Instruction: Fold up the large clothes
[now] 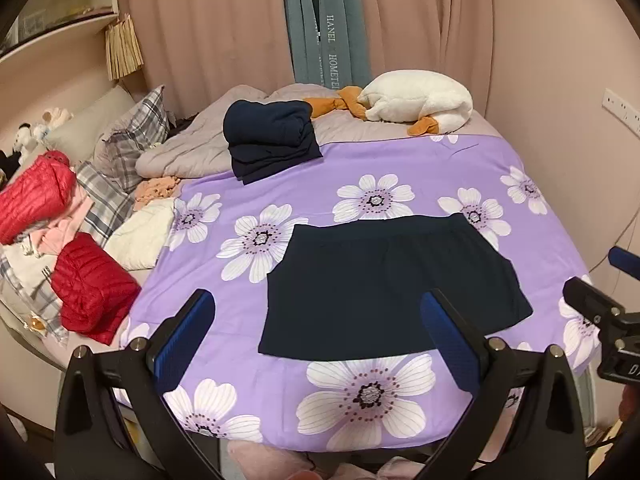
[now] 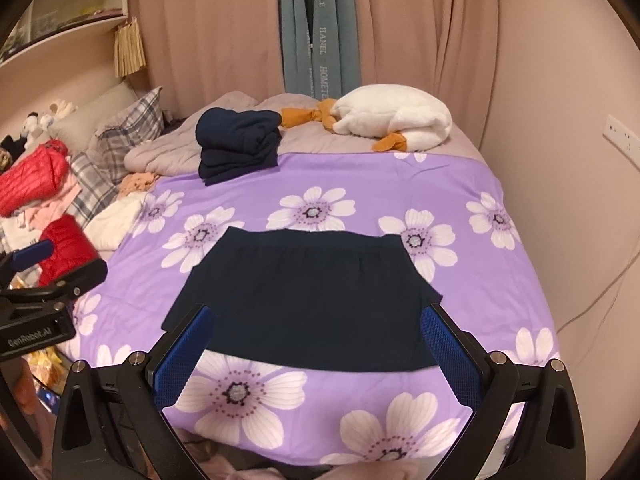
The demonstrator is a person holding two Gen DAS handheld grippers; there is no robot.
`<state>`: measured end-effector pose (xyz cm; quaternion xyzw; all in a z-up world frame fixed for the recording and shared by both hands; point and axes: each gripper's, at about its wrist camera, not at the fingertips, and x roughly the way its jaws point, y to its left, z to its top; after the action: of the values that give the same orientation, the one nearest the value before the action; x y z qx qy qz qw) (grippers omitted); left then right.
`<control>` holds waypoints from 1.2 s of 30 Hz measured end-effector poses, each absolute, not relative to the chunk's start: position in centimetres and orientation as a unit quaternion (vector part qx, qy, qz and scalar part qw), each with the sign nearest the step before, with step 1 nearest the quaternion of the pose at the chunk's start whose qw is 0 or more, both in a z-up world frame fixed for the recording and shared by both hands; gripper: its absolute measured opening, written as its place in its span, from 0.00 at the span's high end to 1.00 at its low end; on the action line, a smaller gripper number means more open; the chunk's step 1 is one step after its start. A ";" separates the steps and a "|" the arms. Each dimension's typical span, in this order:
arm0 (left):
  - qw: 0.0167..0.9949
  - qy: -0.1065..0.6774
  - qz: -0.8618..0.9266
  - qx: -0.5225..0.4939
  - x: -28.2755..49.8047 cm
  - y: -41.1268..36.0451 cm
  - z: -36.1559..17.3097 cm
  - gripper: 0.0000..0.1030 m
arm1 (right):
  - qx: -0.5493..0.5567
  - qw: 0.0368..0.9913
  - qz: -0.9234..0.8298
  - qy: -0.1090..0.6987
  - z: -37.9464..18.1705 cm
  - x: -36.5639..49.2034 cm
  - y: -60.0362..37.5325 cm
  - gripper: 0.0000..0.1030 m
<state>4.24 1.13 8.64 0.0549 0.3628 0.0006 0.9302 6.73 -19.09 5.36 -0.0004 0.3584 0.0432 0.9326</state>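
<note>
A dark navy garment [image 1: 384, 288] lies flat, partly folded into a rough rectangle, on the purple flowered bedsheet [image 1: 400, 168]; it also shows in the right wrist view [image 2: 308, 300]. My left gripper [image 1: 318, 312] is open and empty, held above the garment's near left part. My right gripper [image 2: 318, 324] is open and empty, above the garment's near edge. The right gripper's body shows at the right edge of the left view [image 1: 604, 320]. A pile of folded navy clothes [image 1: 272, 140] sits at the far side of the sheet.
A white plush goose [image 1: 416, 102] lies at the bed's far end. Red down jackets [image 1: 92, 292], plaid pillows [image 1: 132, 136] and loose light clothes [image 1: 136, 236] crowd the bed's left side. Pink curtains [image 1: 208, 24] and a wall [image 1: 568, 80] bound the far and right sides.
</note>
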 end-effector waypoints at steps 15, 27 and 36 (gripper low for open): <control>0.930 0.359 -0.016 0.079 4.0 -0.3 8.6 0.00 | 0.008 0.933 0.037 0.359 5.3 6.3 -19.7 0.01; 0.930 0.359 -0.013 0.084 3.8 -0.4 8.5 0.00 | 0.012 0.930 0.042 0.364 5.1 6.4 -20.0 0.01; 0.930 0.357 -0.014 0.084 3.8 -0.3 8.5 0.00 | 0.013 0.932 0.040 0.360 5.1 6.5 -20.0 0.01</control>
<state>3.83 -0.29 8.48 0.0841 0.3574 -0.0143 0.9301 6.47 -20.03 5.11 0.0127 0.3600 0.0398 0.9320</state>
